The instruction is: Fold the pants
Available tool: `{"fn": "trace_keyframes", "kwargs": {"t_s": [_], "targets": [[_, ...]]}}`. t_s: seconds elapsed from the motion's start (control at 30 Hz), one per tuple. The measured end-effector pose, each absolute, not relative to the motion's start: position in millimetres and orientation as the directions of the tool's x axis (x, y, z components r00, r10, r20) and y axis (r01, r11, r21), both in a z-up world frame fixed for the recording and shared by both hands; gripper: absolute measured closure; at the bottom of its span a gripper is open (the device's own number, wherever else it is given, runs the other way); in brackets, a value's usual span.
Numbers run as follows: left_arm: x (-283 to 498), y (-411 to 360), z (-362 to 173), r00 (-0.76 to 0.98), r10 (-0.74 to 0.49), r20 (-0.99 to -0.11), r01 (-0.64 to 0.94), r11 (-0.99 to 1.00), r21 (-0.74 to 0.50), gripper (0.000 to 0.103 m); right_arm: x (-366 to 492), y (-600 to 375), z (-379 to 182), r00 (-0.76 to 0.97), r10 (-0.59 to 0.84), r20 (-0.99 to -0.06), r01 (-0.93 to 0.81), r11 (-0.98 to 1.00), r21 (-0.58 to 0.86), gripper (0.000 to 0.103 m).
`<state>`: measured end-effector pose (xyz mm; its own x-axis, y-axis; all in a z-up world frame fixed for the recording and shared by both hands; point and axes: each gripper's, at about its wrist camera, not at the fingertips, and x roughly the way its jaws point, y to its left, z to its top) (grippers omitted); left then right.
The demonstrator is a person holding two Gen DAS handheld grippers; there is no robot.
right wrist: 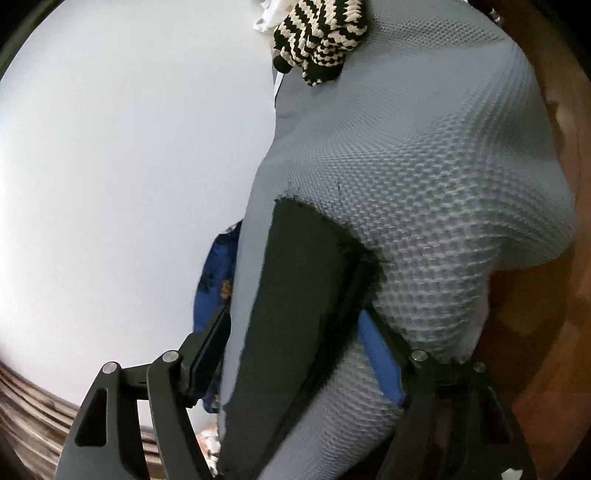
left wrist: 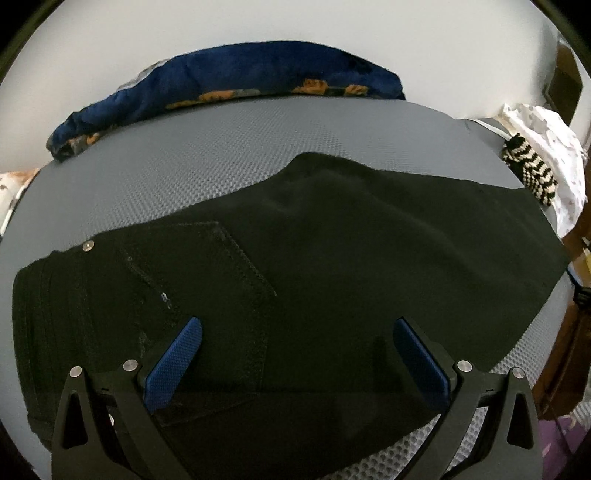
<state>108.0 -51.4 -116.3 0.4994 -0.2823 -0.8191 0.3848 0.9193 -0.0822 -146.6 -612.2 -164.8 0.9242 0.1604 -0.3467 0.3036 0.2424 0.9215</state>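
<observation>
Black pants lie flat across a grey textured mat, waistband with a metal button at the left, legs running right. My left gripper is open just above the seat of the pants, its blue pads wide apart, holding nothing. In the right wrist view the frayed leg hem of the pants lies on the mat. My right gripper is open with its fingers on either side of that hem end; the view is tilted and one blue pad sits under the mat side.
A rolled dark blue blanket with orange print lies along the mat's far edge. A black-and-cream zigzag knit, also in the right wrist view, and white cloth sit at the right end. Brown wooden furniture stands beside the mat.
</observation>
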Motion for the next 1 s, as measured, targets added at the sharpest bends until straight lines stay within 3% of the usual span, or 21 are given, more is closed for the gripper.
{"fn": "trace_keyframes", "kwargs": {"t_s": [0.13, 0.23, 0.33, 0.37, 0.7, 1.0], "targets": [[110, -53, -121, 0.493, -0.265, -0.828, 0.376, 0.924, -0.071, 0.000, -130, -613, -157, 0.913, 0.147, -0.381, 0.333, 0.272, 0.903, 0.032], [108, -52, -120, 0.495, -0.267, -0.827, 0.372, 0.925, -0.076, 0.000, -103, -603, -141, 0.862, 0.086, -0.500, 0.431, 0.397, 0.810, 0.032], [104, -51, -116, 0.509, -0.264, -0.819, 0.372, 0.926, -0.067, 0.000, -83, -596, -144, 0.769, 0.074, -0.634, 0.539, 0.458, 0.707, 0.092], [104, -50, -116, 0.508, -0.264, -0.820, 0.370, 0.926, -0.069, 0.000, -83, -599, -149, 0.773, 0.079, -0.630, 0.541, 0.436, 0.719, 0.094], [96, -31, -104, 0.526, -0.279, -0.803, 0.351, 0.932, -0.094, 0.000, -93, -588, -120, 0.799, 0.071, -0.597, 0.493, 0.491, 0.718, 0.095], [84, -6, -89, 0.548, -0.290, -0.784, 0.322, 0.939, -0.122, 0.000, -44, -499, -43, 0.830, 0.179, -0.528, 0.297, 0.660, 0.691, 0.095]]}}
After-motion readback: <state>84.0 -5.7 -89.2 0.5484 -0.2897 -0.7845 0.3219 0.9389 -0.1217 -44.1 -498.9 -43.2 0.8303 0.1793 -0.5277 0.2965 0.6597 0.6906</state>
